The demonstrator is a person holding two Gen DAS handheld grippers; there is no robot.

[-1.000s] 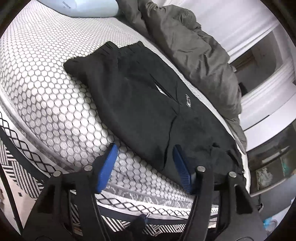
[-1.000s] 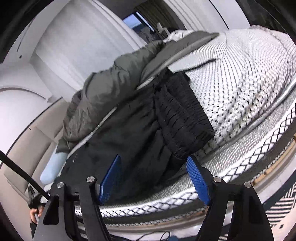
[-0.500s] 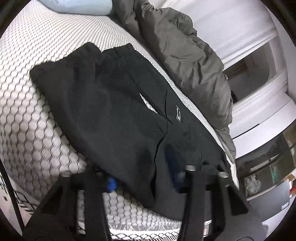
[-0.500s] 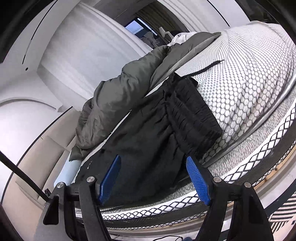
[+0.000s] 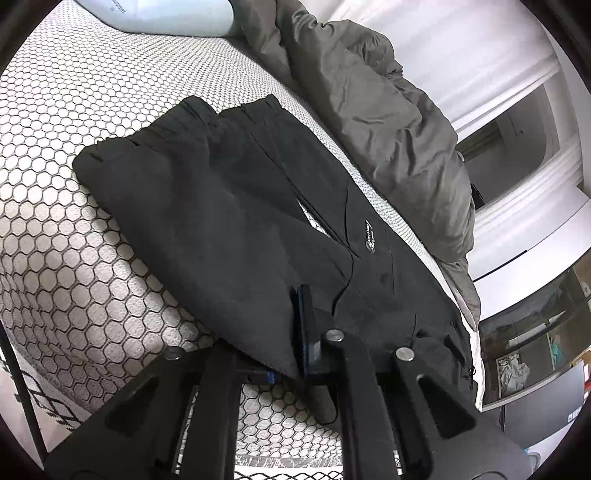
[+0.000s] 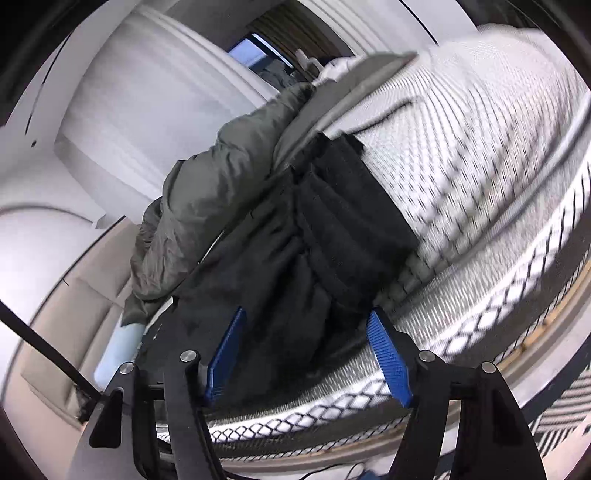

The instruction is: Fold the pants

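A small white logo is seen on the black pants (image 5: 370, 240), seemingly lettering, too blurred to be read.

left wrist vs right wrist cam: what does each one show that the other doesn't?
Left wrist only: the left gripper, jaws just closed, pinching the near edge of the black pants; the small white logo on them; the two cuffed leg ends lying flat.

Right wrist only: the right gripper, jaws open with pants fabric between but not pressed; the bunched waistband; the beige headboard.

Both: the pants, the honeycomb-patterned mattress, the grey duvet, the pale blue pillow.
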